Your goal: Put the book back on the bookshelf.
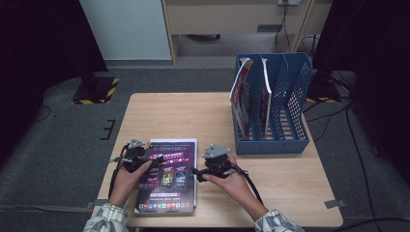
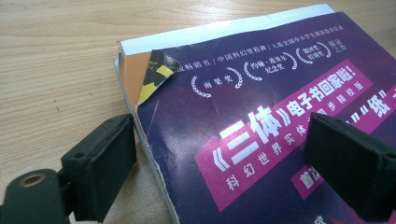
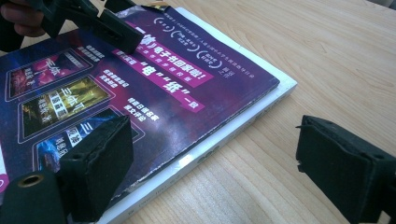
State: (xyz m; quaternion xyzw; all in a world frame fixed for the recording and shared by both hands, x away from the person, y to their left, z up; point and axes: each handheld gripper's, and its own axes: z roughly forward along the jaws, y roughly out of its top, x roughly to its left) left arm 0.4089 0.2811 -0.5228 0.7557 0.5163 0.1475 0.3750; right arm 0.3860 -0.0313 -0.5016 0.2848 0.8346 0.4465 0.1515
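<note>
A light wooden square table (image 1: 290, 188) stands on a grey carpet floor (image 1: 63, 145). At the far side there is a pale white wall panel (image 1: 125, 29) and beside it, to the right, a beige wooden cabinet (image 1: 232, 19). Dark black curtains (image 1: 38, 43) hang at far left and right, with a black base plate with yellow stripes (image 1: 95, 91) near the left one.

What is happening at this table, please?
A person holds a tool in each hand over a purple magazine that lies flat on top of a white one near the front edge of the wooden table. The left tool straddles the magazine's left edge near its curled corner, with its jaws open. The right tool is at the right edge, also open, one jaw over the cover and one over the table. Nothing is gripped yet. A blue file rack at the back right already holds two magazines.
</note>
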